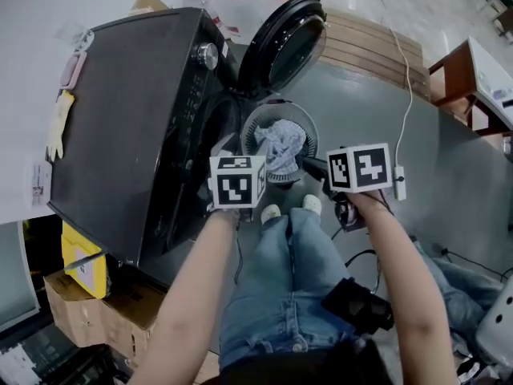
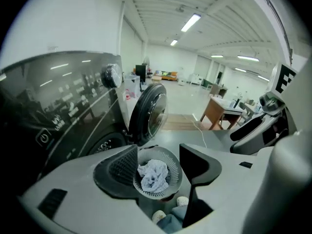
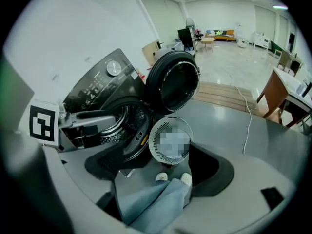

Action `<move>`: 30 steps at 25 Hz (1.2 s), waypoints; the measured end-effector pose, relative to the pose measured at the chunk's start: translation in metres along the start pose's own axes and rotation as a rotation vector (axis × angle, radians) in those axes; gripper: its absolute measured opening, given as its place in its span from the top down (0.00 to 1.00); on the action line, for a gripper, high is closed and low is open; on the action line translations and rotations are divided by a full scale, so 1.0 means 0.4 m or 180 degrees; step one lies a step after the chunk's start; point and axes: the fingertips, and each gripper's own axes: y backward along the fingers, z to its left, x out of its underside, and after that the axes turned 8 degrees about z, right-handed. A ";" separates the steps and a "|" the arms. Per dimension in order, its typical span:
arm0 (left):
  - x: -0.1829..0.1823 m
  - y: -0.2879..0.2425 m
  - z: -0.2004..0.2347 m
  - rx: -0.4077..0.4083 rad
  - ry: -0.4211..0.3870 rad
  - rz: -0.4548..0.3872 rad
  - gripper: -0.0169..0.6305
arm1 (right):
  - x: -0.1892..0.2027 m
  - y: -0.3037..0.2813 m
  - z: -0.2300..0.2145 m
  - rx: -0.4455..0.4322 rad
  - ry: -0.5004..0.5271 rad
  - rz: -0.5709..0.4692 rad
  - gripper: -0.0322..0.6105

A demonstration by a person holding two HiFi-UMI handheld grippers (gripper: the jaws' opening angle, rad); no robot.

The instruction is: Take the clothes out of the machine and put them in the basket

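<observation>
Here, a round white basket (image 1: 253, 128) with slotted plastic walls stands on the smooth grey floor (image 1: 361, 119), just in front of the glossy black washing machine (image 1: 136, 119). Its round glass door (image 1: 284, 42) hangs open. The crumpled pale blue-white cloth (image 1: 280, 147) lies inside the basket. The left gripper (image 2: 158, 152) and right gripper (image 3: 158, 155) both have their jaws apart and hold nothing, above the person's jeans (image 1: 280, 287). A white cable (image 1: 407, 95) and wooden slats (image 1: 369, 46) lie beyond.

The left gripper (image 2: 158, 160) has its jaws apart in the lower middle of the frame, with nothing gripped. Beyond the gap sits a round slatted basket (image 2: 175, 172) holding a crumpled pale cloth (image 2: 153, 175). The dark washing machine (image 2: 58, 106) fills the left, its round door (image 2: 148, 113) open at centre. The right gripper (image 2: 258, 126) shows at the right edge.
</observation>
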 end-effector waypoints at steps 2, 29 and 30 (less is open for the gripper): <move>-0.009 0.050 0.005 -0.0019 -0.0016 -0.0020 0.59 | 0.006 0.040 0.040 -0.0045 -0.0047 0.0009 0.30; -0.174 0.471 0.014 -0.0027 -0.0217 -0.0938 0.59 | -0.063 0.400 0.214 0.0097 0.0270 -0.1074 0.31; -0.174 0.486 0.007 -0.0050 -0.0193 -0.0977 0.59 | -0.057 0.413 0.215 0.0091 0.0318 -0.1098 0.31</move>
